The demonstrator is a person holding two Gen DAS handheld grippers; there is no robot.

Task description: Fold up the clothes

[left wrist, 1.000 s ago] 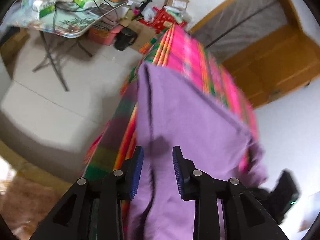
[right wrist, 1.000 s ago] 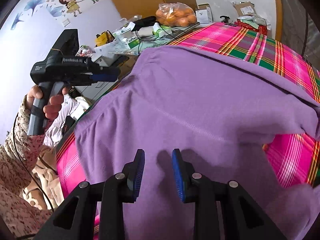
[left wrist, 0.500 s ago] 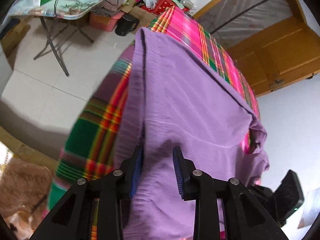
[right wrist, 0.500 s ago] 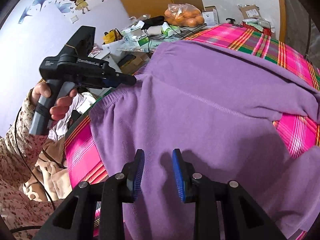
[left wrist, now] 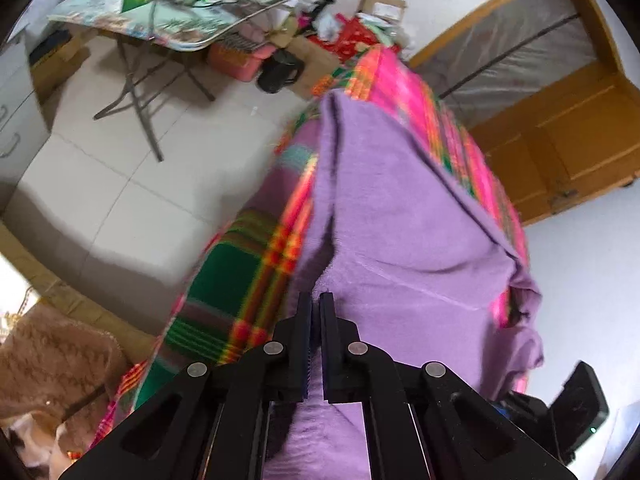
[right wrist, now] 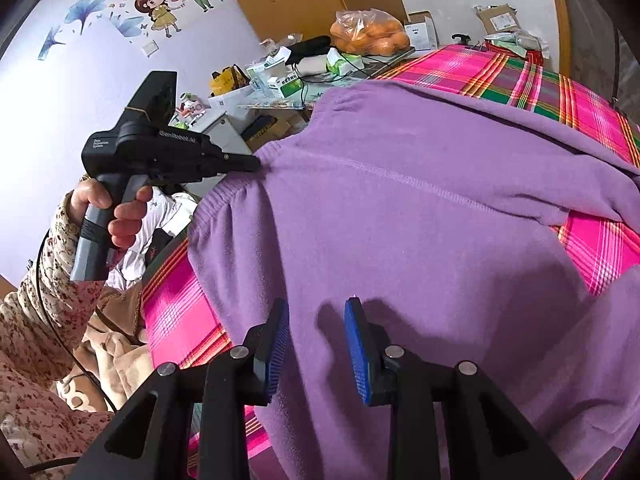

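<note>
Covering most of both views, a plaid cloth (right wrist: 516,80) in pink, green and orange is spread as the work surface, and a purple garment (right wrist: 420,232) is laid flat on it, filling the centre and right of the right wrist view and running from the bottom centre to the upper middle of the left wrist view (left wrist: 400,220). In the left wrist view the plaid cloth (left wrist: 236,276) is seen hanging down at centre left, above pale floor tiles (left wrist: 120,184). A folding table (left wrist: 168,28) loaded with boxes and a bag of oranges (right wrist: 370,36) is seen at the upper left there, and at the upper centre of the right wrist view. A wooden frame (left wrist: 560,120) is seen at the right of the left wrist view.

The left gripper (left wrist: 316,300), at the bottom centre of its own view, has just been closing and is now clamped narrow on the garment's edge; in the right wrist view it (right wrist: 256,164) is seen at centre left, pinching the garment's corner, held by a hand (right wrist: 116,212) in a floral sleeve (right wrist: 36,308). The right gripper (right wrist: 316,312), at the bottom centre, is held partly open just above the garment, nothing being gripped between its blue pads (right wrist: 358,344).
</note>
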